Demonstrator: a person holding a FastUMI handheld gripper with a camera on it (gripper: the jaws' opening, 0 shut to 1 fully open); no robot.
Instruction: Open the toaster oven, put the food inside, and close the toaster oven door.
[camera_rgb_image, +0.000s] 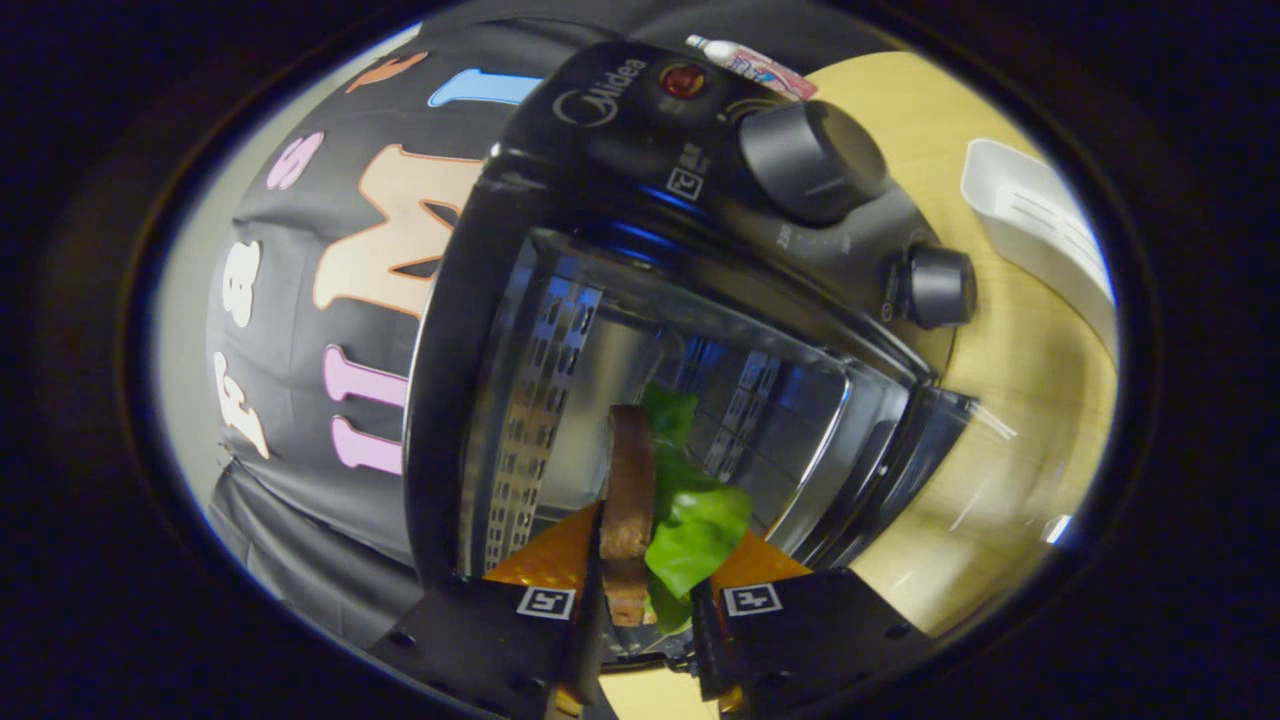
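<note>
Green-leafed sandwich (655, 520) sits clamped in the gripper (648, 600), toaster oven (640, 330) mouth at twelve o'clock; tilt risks snagging its rim.

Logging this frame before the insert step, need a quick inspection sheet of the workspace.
Surface: light wooden table under the oven.
Job's things: toaster oven, door open, cavity lit and shiny; sandwich of bread and green lettuce, held at the cavity mouth.
Clutter: white tray beyond the oven's knobs; small tube behind the oven.
Grippers: gripper shut on the sandwich, both fingers pressing its sides.
Cables: nothing seen.
Surroundings: black booth cloth beside the oven.
</note>
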